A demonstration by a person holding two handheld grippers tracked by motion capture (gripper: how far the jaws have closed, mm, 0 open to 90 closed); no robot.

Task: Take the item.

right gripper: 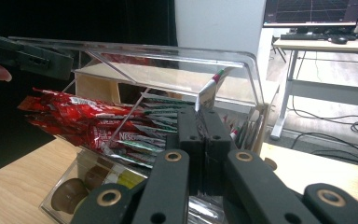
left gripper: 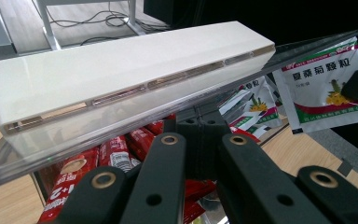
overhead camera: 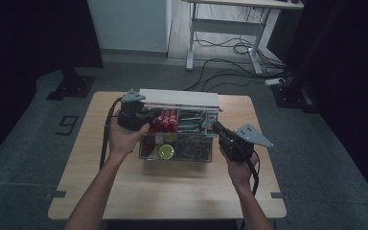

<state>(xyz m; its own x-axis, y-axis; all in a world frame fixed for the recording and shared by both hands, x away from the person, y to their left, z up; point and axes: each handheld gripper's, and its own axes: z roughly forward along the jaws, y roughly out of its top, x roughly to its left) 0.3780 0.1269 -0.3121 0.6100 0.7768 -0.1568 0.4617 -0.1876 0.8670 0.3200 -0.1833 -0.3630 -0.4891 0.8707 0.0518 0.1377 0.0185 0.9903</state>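
Left claw (overhead camera: 146,115) pressed together, propping the clear hinged lid (left gripper: 135,126) of the compartment box (overhead camera: 177,153) at mid-worktop (overhead camera: 124,191). Red sachets (overhead camera: 166,120) and round pods (overhead camera: 165,151) inside. Right claw (right gripper: 204,109) pinching a green-and-white sachet (right gripper: 209,91) at the box's right compartment. Lid up; sachet's placing or removal seemingly unfinished, closing left.

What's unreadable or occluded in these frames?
- Right gripper fingers pinch a sachet; its print is edge-on in the right gripper view and tiny in the high view.
- Left gripper: whether its fingers clamp the clear lid is hidden under the lid.
- Box front compartments: too dark and small in the high view.
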